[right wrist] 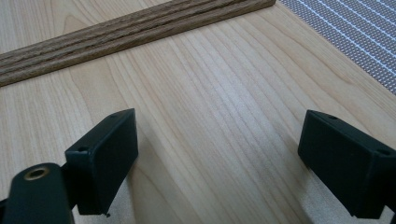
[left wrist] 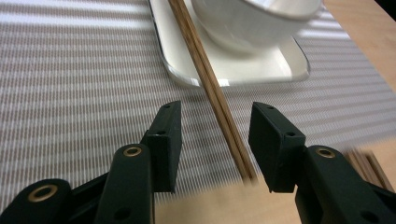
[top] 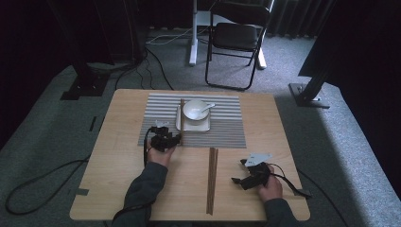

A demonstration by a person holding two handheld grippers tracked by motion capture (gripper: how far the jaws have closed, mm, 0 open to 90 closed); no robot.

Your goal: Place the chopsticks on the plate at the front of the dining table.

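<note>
A pair of brown wooden chopsticks (top: 181,116) lies on the striped placemat (top: 222,130), resting along the left edge of a white square plate (top: 204,126). On the plate stands a white bowl (top: 195,109) with a spoon (top: 208,107) in it. My left gripper (top: 174,138) is open at the chopsticks' near end. In the left gripper view its jaws (left wrist: 215,112) stand on either side of the chopsticks (left wrist: 219,109), apart from them. More chopsticks (top: 212,179) lie on the bare table. My right gripper (top: 239,171) sits open to their right, with only wood between its jaws (right wrist: 219,121).
The wooden table (top: 118,156) has bare room at its left and right sides. A black folding chair (top: 234,38) stands on the carpet behind it. Cables run over the floor at the left. In the right gripper view the loose chopsticks (right wrist: 116,32) lie ahead and the placemat's corner (right wrist: 355,37) is at the upper right.
</note>
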